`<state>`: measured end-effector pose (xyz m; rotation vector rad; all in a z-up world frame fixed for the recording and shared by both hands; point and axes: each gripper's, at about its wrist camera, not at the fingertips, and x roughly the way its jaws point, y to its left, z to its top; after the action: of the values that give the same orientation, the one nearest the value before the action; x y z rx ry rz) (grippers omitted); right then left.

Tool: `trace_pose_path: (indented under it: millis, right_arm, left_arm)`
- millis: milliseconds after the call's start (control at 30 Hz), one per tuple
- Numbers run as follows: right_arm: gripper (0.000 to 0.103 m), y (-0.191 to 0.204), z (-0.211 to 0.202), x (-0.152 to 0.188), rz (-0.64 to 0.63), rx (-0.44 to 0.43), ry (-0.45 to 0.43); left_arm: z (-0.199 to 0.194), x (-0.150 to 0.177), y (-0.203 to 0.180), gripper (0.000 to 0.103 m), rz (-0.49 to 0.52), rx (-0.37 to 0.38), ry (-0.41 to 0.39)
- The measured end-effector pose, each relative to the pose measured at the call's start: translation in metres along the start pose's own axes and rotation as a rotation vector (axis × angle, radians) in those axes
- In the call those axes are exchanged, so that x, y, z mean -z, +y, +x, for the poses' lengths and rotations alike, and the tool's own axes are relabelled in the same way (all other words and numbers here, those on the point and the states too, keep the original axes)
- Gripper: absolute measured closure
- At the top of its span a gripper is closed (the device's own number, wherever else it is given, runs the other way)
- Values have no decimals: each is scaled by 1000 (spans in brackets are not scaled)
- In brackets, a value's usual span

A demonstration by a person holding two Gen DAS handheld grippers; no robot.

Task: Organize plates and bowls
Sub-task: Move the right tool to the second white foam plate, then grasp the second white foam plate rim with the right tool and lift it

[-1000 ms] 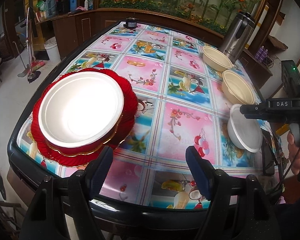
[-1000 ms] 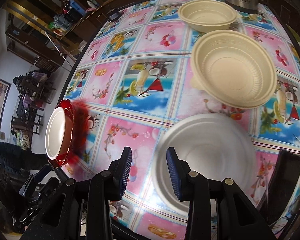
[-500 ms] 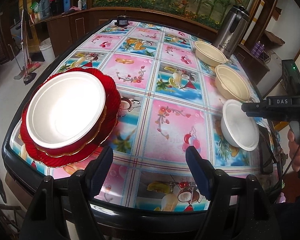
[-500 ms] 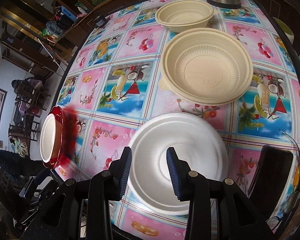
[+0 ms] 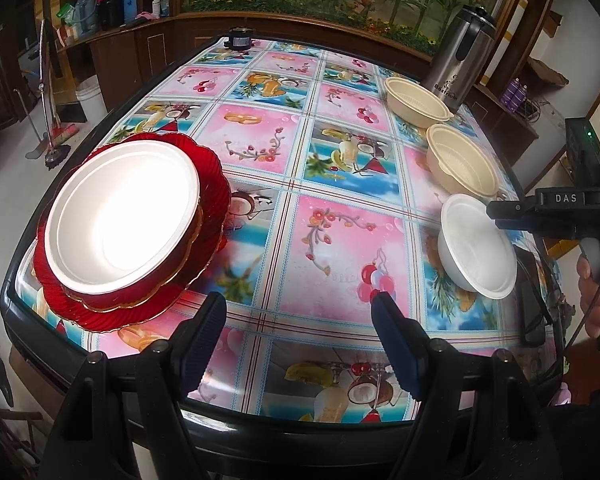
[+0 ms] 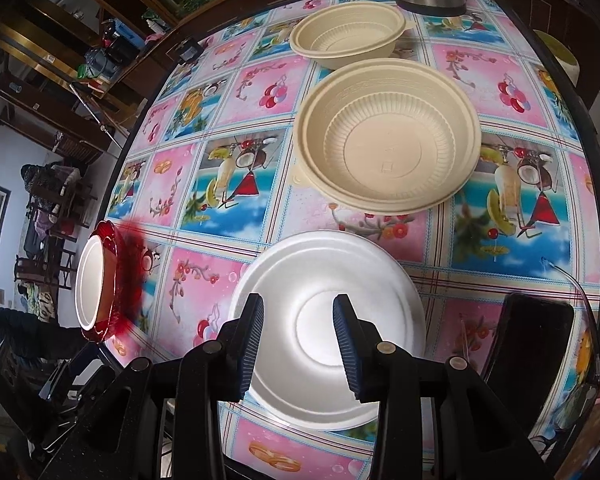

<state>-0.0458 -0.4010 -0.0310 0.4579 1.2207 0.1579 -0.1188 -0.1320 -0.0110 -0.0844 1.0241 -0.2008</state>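
Note:
A white bowl [image 5: 120,216] sits in stacked red plates [image 5: 212,184] at the table's front left. My left gripper [image 5: 298,336] is open and empty over the front edge. A second white bowl [image 5: 476,248] stands at the right; it also shows in the right wrist view [image 6: 324,308]. My right gripper [image 6: 298,332] is open above it, a finger on each side of its centre, touching nothing. Two cream bowls [image 6: 388,148] [image 6: 348,34] stand behind it.
A steel thermos jug [image 5: 462,68] stands at the far right corner. A black phone-like slab [image 6: 536,340] lies right of the white bowl. A small black object [image 5: 239,38] sits at the far edge. The patterned tablecloth [image 5: 320,240] covers the table.
Both views have pulled back and risen slightly. The right gripper has moved over the white bowl's centre. No bowl or plate has moved.

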Motion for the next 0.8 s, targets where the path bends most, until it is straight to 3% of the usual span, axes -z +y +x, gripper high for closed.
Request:
trace_pose_path:
  millis: [800]
  right_arm:
    - [64, -19, -4, -7, 43, 20, -19]
  left_arm:
    - [4, 0, -3, 29, 8, 2, 14]
